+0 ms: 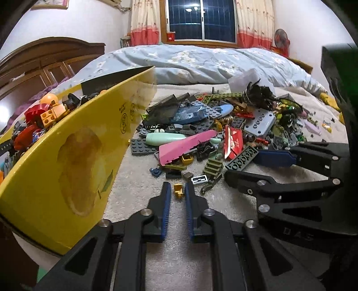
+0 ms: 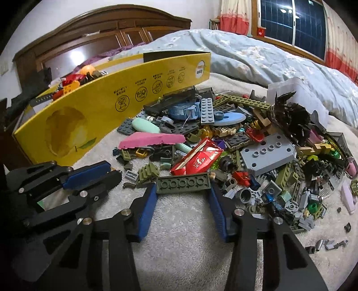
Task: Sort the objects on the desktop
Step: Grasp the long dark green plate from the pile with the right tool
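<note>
A small yellow piece is seen between the blue pads of the left gripper, lying on the cream blanket at the near edge of the brick pile. The fingers are narrowed around it, but a slight gap is visible on each side, so a firm grasp cannot be confirmed.

An olive plate with 2 rows of studs is framed by the right gripper, whose fingers are spread wide, 1 at each end of the plate; contact cannot be told. The plate rests on the blanket just in front of the pile.

Within the pile, a red wrapper, a grey studded plate, a pink wedge, a mint capsule and a tuft of black feathers are shown among many small bricks.

A yellow box is set to the left of the pile, touching the blanket, and red and orange bricks are held inside it.

Behind the pile, a blue quilt is spread over the bed, with a dark window and curtains beyond and a wooden wardrobe to the left.
</note>
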`<state>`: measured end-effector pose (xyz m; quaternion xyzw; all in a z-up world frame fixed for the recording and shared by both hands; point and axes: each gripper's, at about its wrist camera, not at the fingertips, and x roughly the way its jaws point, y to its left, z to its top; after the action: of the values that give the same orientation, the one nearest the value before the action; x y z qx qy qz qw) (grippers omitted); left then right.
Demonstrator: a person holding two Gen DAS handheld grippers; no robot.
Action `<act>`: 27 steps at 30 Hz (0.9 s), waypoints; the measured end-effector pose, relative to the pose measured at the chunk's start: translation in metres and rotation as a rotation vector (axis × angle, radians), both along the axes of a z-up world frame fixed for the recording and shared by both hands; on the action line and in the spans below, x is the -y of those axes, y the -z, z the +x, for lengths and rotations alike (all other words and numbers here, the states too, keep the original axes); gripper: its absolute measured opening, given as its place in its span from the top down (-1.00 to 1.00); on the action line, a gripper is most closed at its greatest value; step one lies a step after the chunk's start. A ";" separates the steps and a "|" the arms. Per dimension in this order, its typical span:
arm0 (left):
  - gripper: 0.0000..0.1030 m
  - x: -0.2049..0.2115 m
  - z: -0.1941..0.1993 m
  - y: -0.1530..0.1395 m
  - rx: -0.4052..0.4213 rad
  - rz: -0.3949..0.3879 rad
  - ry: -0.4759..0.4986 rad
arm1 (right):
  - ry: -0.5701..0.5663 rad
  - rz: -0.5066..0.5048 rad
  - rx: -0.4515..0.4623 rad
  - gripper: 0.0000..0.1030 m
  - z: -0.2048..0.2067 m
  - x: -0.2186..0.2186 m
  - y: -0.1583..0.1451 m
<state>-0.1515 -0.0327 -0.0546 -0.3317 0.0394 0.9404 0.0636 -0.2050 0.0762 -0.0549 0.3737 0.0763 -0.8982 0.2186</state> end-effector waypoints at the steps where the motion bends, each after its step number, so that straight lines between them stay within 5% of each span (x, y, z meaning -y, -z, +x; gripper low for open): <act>1: 0.85 0.001 0.001 0.000 -0.006 0.001 -0.001 | -0.004 -0.002 -0.006 0.10 0.002 0.000 -0.001; 7: 0.85 0.010 0.016 -0.014 -0.065 0.048 -0.004 | -0.047 -0.007 -0.091 0.10 0.023 -0.002 -0.014; 14: 0.85 0.016 0.028 -0.025 -0.034 0.156 0.044 | -0.029 -0.025 -0.096 0.10 0.042 0.001 -0.033; 20: 0.86 0.013 0.051 -0.035 -0.083 0.162 0.050 | 0.036 -0.068 -0.109 0.09 0.054 -0.002 -0.041; 27: 0.86 0.002 0.055 -0.017 -0.089 0.091 0.018 | 0.066 0.036 -0.160 0.09 0.060 0.007 -0.025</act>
<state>-0.0968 -0.0349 -0.0372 -0.2861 0.0022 0.9544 0.0853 -0.1448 0.0694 -0.0295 0.3070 0.0973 -0.9303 0.1755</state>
